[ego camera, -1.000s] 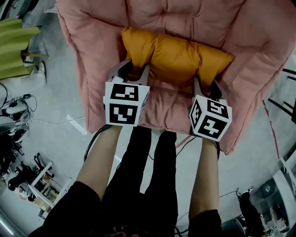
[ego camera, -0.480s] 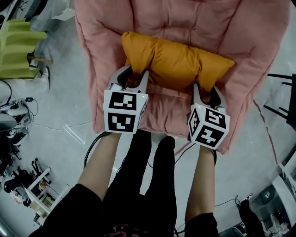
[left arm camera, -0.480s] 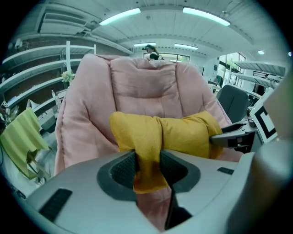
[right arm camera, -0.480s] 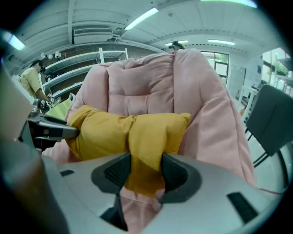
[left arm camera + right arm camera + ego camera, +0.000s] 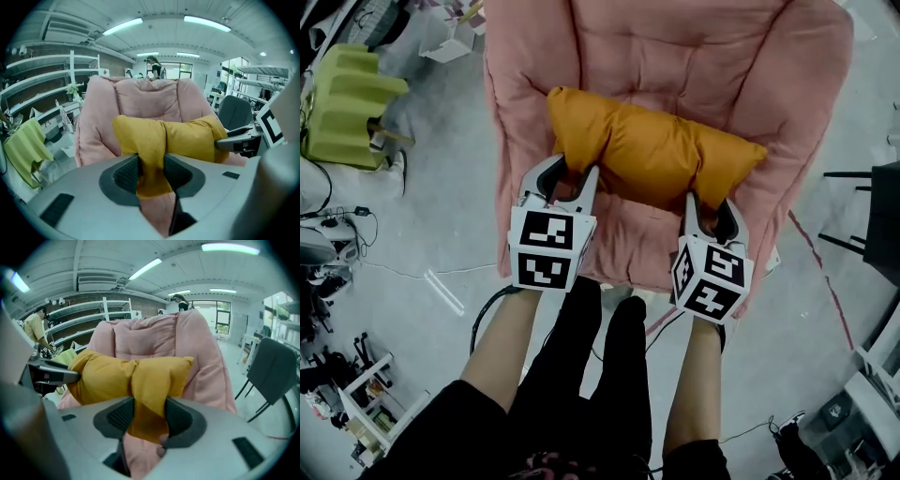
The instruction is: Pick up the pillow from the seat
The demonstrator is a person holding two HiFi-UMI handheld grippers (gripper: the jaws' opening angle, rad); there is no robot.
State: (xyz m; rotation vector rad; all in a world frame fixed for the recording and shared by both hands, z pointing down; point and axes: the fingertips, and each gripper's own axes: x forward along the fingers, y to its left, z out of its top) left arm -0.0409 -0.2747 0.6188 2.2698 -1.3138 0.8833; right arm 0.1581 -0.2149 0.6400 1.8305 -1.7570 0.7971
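Observation:
A mustard-yellow pillow (image 5: 652,145) hangs lifted above the seat of the pink padded chair (image 5: 675,56). My left gripper (image 5: 567,173) is shut on the pillow's left end, the fabric pinched between its black pads (image 5: 126,173). My right gripper (image 5: 710,204) is shut on the right end, fabric bunched between its pads (image 5: 119,416). In the left gripper view the pillow (image 5: 168,138) stretches right toward the other gripper's jaw. In the right gripper view the pillow (image 5: 131,376) runs left in front of the chair back (image 5: 154,336).
A lime-green chair (image 5: 342,108) stands on the grey floor at the left. Cables and small gear (image 5: 328,244) lie at the far left. A dark chair (image 5: 269,371) stands to the right of the pink one. Shelving (image 5: 42,79) lines the room's left wall.
Both grippers have risen with the pillow held between them, and the pink chair has dropped away and looks smaller below. The grips look unchanged.

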